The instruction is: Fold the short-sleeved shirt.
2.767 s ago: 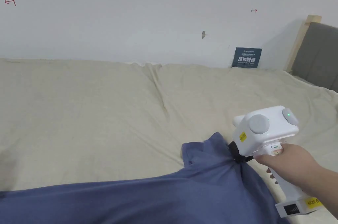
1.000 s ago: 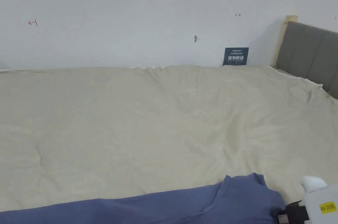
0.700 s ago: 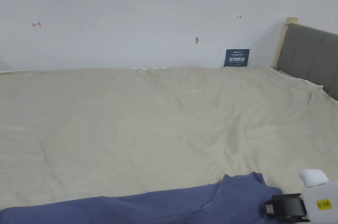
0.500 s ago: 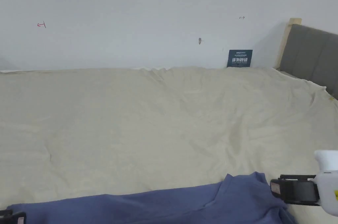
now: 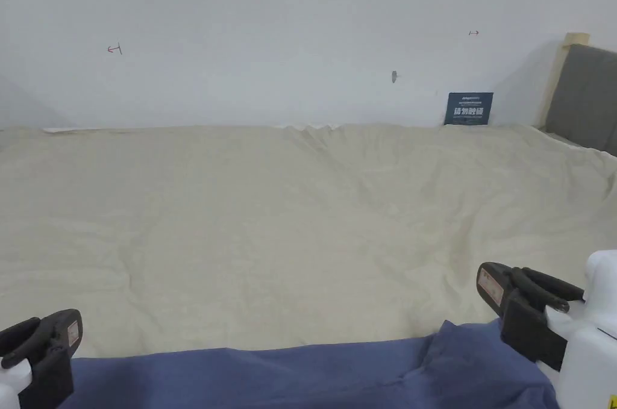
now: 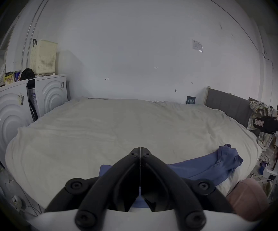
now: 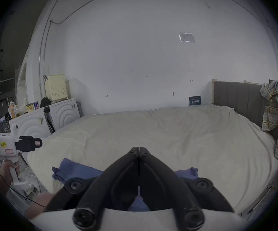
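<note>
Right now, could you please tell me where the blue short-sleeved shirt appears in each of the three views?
Head view: the blue short-sleeved shirt runs along the bottom edge.
Left gripper view: it lies lower right, on the near side of the cream bed sheet.
Right gripper view: it lies low in the centre, behind the black jaws.
Shared landmark: the small dark blue sign against the white wall.

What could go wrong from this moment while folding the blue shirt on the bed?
1. The shirt lies bunched along the near edge of the bed, so a pull toward the person may drag it off.
2. Both the left hand-held gripper and the right hand-held gripper are closed and hold no cloth; each must open before grasping.
3. The sleeve end is crumpled; folding now may trap creases.
</note>
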